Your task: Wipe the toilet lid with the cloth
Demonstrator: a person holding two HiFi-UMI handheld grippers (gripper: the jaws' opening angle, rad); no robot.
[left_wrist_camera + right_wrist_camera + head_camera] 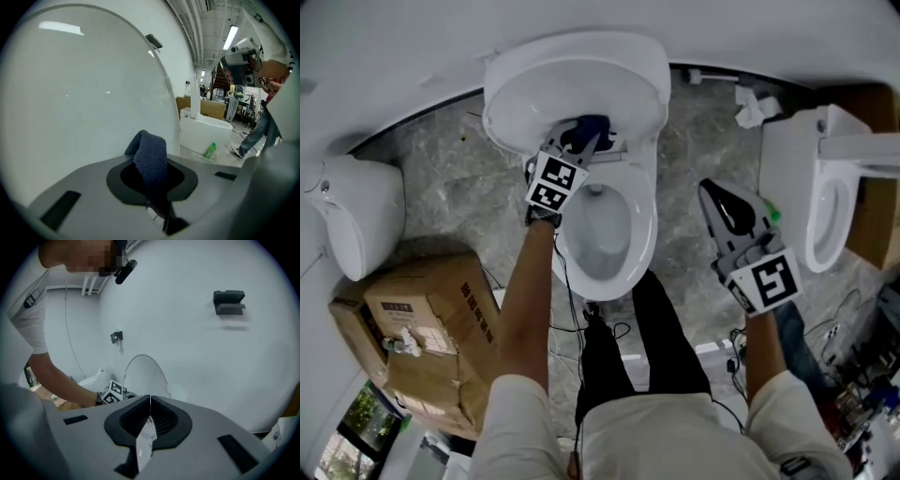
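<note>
Left gripper (584,141) pinching dark blue cloth (151,161) against raised toilet lid (572,80); right gripper (719,202) pressed together, empty, well apart beside the bowl (642,234).

Person from above: white short-sleeve shirt (656,433), black trousers (654,337), dark band (542,217) at left wrist. Thin black cable (619,330) by the trousers. Left gripper (584,134) & right gripper (711,192): grey plastic bodies, black ribbed jaw pads, each w/ a cube (555,181) of black-&-white square markers.
</note>
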